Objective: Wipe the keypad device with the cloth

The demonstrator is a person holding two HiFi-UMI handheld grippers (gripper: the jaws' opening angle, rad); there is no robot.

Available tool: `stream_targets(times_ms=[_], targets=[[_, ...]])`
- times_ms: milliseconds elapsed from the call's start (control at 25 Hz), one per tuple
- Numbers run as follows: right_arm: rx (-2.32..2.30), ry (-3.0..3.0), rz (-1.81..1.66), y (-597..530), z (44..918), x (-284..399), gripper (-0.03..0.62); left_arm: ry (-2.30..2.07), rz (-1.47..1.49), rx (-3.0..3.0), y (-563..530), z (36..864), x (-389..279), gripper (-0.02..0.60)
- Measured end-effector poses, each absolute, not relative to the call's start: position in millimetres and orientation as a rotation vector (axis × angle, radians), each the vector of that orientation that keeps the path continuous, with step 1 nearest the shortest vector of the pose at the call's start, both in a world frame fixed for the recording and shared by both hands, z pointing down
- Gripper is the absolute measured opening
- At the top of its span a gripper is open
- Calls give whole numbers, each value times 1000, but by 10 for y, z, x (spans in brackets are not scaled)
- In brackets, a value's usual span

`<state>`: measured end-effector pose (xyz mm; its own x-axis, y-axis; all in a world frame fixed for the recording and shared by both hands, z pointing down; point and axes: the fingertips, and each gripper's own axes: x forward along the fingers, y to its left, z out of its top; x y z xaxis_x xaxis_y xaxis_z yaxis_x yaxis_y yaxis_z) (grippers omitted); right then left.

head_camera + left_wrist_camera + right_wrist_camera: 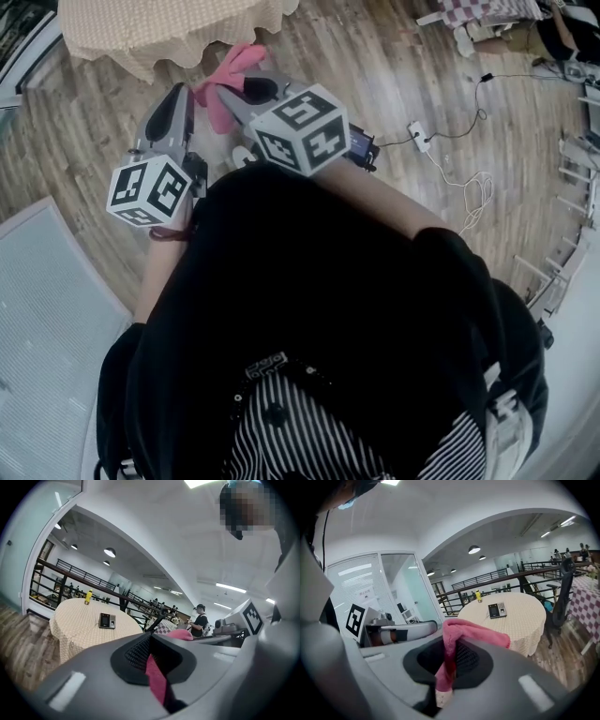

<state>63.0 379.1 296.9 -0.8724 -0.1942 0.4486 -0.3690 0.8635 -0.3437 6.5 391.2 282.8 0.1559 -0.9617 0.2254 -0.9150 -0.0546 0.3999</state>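
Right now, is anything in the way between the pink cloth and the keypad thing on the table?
Nothing visible. The left gripper and right gripper pinch the pink cloth; only open floor lies before the table holding the keypad device. A yellow bottle stands beyond it.

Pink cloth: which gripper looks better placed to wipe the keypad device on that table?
Probably the right gripper: most of the pink cloth bunches over its shut jaws, while the left gripper pinches only a thin strip. The keypad device lies ahead of both.
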Motion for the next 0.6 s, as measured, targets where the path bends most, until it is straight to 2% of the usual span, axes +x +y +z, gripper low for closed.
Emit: stream_targets(times_ms=[240,600], targets=[[341,-2659,565,3602,2988,217,31,-1836,-155,1954,3804,2871,-294,6],[294,-2642,583,2689,3185,-338,31,-1893,-153,1887,2983,3002,-1011,6]])
